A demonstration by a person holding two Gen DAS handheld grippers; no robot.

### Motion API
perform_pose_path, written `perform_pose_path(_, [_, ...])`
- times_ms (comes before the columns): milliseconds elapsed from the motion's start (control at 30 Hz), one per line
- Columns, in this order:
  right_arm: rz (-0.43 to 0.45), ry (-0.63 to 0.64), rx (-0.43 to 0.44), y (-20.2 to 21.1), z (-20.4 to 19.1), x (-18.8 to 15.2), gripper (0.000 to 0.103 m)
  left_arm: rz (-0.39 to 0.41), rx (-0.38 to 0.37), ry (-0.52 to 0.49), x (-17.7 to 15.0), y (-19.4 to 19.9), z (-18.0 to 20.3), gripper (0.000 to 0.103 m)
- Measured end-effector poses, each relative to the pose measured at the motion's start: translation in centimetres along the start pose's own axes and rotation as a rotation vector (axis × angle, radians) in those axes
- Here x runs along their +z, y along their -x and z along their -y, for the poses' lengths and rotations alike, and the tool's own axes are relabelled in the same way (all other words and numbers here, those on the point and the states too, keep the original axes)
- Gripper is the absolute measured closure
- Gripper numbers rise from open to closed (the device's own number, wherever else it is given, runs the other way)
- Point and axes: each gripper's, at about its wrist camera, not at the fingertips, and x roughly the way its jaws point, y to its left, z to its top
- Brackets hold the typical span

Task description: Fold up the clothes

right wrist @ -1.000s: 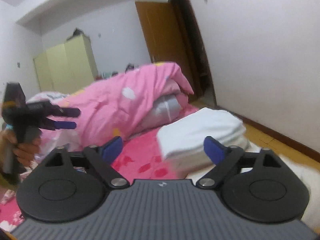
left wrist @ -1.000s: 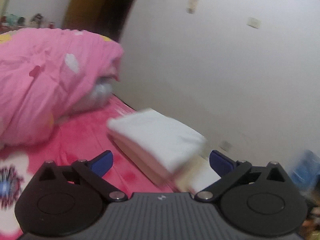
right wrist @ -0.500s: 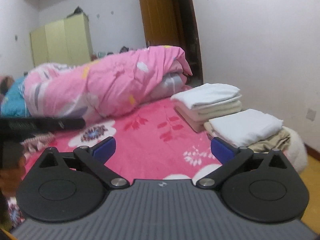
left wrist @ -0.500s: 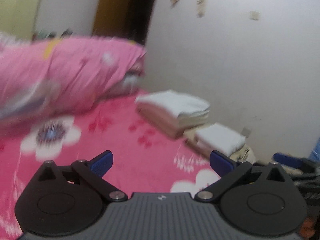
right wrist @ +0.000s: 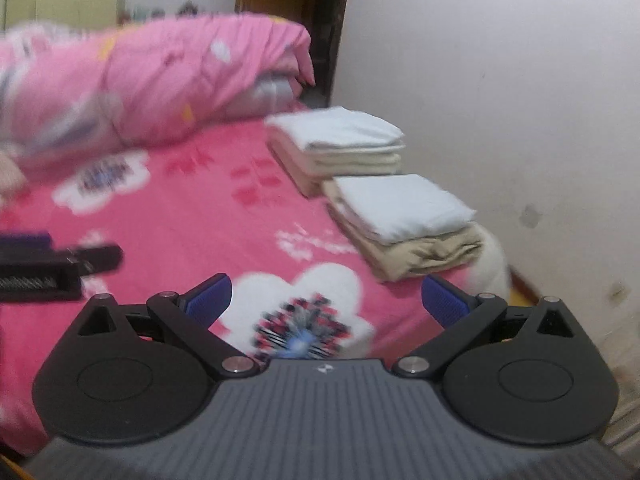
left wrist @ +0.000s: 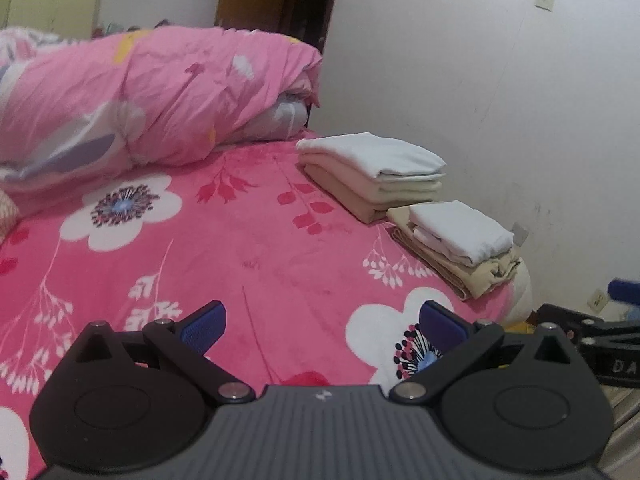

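On pink floral bed point(left wrist: 256, 248): two folded white-and-beige clothes stacks point(left wrist: 372, 172) lying; left gripper point(left wrist: 322, 322) and right gripper point(right wrist: 326, 298) hovering, fingers spread wide, holding nothing

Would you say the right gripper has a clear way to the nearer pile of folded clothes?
Probably yes: the right gripper is open and empty, and only bare bedspread lies between it and the nearer pile.

You have two folded stacks on pink floral bedspread point(left wrist: 248, 256), near wall-side edge: far stack point(left wrist: 376, 174), white on cream; near stack point(left wrist: 456, 246), white on tan, just beside it.
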Motion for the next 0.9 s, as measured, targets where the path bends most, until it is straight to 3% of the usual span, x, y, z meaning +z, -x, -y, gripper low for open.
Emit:
perform_pose_path(100, [0.099,-0.070,-0.069,1.2,0.1,-1.3,0.001,0.022,0.010,-0.004,-0.3,0.2,0.8,0.000])
perform_pose_path(200, [0.159,-0.189,-0.077,2.6,0.6,-3.0,0.001,0.039,0.014,-0.018,-0.3,0.4,1.5,0.000])
perform_pose_path(433, [0.129,-0.205,-0.144,2.1,1.7,-4.5,0.001,0.030,0.000,-0.084,-0.6,0.7,3.0,0.000])
perform_pose_path(567, [0.127,-0.249,-0.138,2.6,1.6,-5.0,0.001,0.010,-0.018,-0.092,-1.2,1.4,2.9,0.000])
perform_pose_path(800, [0.192,-0.332,-0.146,5.4,-1.3,-6.1,0.001,0.047,-0.023,-0.152,-2.9,4.3,0.2,0.000])
perform_pose_path(900, [0.171,-0.342,-0.152,6.0,-3.1,-6.2,0.001,0.059,-0.039,-0.156,-3.7,5.4,-1.3,0.000])
